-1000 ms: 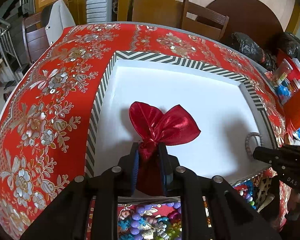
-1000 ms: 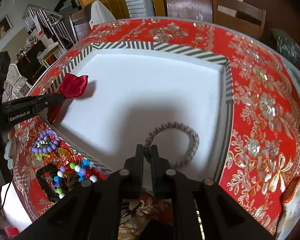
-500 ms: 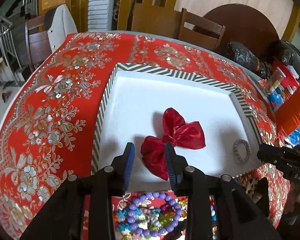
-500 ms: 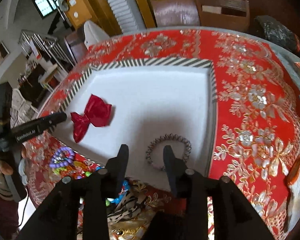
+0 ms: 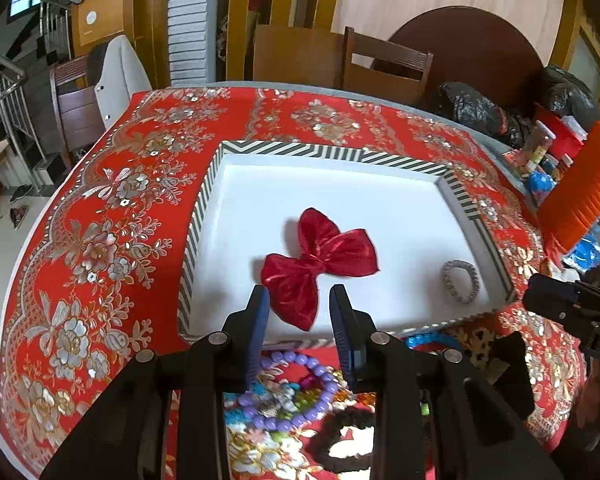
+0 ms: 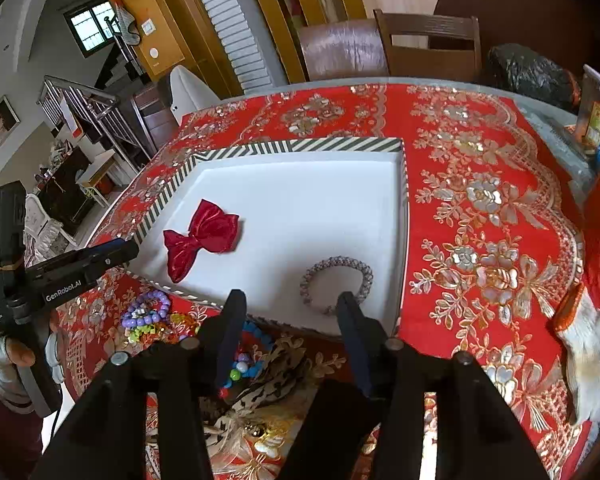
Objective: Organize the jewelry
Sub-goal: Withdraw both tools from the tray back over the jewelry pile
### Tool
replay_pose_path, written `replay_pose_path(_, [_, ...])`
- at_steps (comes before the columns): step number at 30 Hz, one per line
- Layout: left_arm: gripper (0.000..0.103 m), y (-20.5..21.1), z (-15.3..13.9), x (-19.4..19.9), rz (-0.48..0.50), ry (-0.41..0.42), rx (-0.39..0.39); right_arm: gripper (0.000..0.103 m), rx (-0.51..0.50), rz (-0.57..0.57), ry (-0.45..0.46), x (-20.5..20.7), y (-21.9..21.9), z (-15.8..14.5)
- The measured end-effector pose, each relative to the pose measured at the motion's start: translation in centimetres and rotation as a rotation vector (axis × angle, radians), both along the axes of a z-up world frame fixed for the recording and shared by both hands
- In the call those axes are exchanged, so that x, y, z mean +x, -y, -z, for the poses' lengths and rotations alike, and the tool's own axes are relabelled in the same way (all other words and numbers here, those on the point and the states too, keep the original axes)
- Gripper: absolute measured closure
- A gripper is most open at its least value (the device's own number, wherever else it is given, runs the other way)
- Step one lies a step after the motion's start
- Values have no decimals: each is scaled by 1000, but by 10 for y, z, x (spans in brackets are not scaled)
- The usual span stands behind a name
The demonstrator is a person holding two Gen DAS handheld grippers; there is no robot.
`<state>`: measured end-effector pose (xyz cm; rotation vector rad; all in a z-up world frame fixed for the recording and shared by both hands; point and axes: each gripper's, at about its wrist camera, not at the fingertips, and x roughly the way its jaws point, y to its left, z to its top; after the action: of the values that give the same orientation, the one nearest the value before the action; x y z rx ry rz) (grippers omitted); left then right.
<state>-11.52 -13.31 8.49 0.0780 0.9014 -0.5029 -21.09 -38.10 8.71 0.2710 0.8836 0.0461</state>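
A red satin bow [image 5: 320, 266] lies in the white tray [image 5: 380, 208] with a striped rim, near its front left; it also shows in the right wrist view [image 6: 202, 238]. A silver-grey beaded bracelet [image 5: 461, 282] lies in the tray's front right corner, also in the right wrist view [image 6: 337, 282]. My left gripper [image 5: 299, 304] is open and empty, just in front of the bow. My right gripper [image 6: 292, 308] is open and empty, just in front of the bracelet.
A pile of loose jewelry lies on the red floral tablecloth before the tray: a purple bead bracelet [image 5: 296, 392], a black scrunchie [image 5: 344, 440], colourful beads [image 6: 240, 368]. Chairs stand behind the table. Boxes and bags crowd the right edge [image 5: 560, 152].
Both grippers opened and pulled back toward me. The left let go of the red bow and the right let go of the bracelet; both now lie in the tray.
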Motion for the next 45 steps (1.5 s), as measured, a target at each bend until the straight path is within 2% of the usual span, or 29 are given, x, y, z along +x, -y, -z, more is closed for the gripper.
replay_pose_path(15, [76, -9, -17, -41, -38, 87, 22, 44, 20, -17, 20, -30, -24, -4])
replay_pose_path(22, [76, -16, -21, -51, -46, 93, 19, 42, 17, -25, 25, -40, -33, -5])
replay_pose_path(33, [76, -61, -20, -40, -105, 2, -63, 39, 26, -16, 0, -48, -33, -1])
replay_pose_path(38, [75, -62, -12, -46, -83, -16, -37, 39, 29, -27, -1, -47, -34, -2])
replay_pose_path(45, [75, -55, -12, -56, -59, 11, -11, 39, 28, -39, -6, -45, -38, 0])
